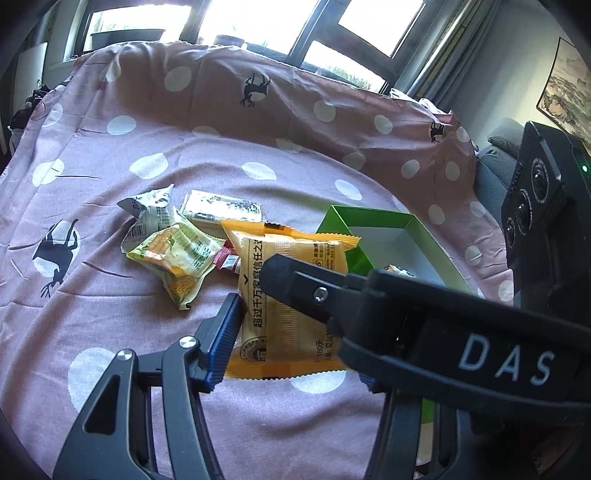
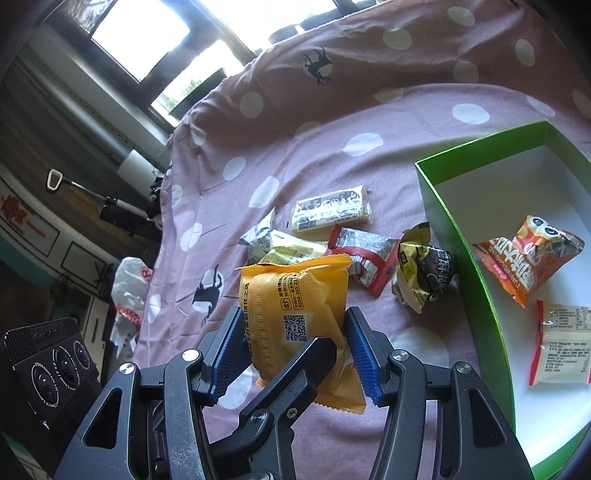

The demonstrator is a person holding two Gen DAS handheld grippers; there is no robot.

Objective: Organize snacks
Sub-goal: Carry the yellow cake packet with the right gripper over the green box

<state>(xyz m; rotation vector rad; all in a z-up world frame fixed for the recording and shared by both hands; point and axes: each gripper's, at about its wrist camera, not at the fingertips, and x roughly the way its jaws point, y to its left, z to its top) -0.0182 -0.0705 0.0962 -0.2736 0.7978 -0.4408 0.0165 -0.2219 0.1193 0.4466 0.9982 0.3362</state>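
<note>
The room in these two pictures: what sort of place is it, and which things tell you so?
Probably a home living room: a spotted pink cloth covers the surface, large windows stand behind, and a framed landscape painting hangs on the wall.

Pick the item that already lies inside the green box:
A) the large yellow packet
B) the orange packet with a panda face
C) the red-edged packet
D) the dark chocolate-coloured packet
B: the orange panda packet rests on the white floor of the green box, while the others are outside it.

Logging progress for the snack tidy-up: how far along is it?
Two packets, an orange panda one and a white one, already lie in the green box. The right claw grips the yellow packet. About five packets remain on the cloth.
</note>
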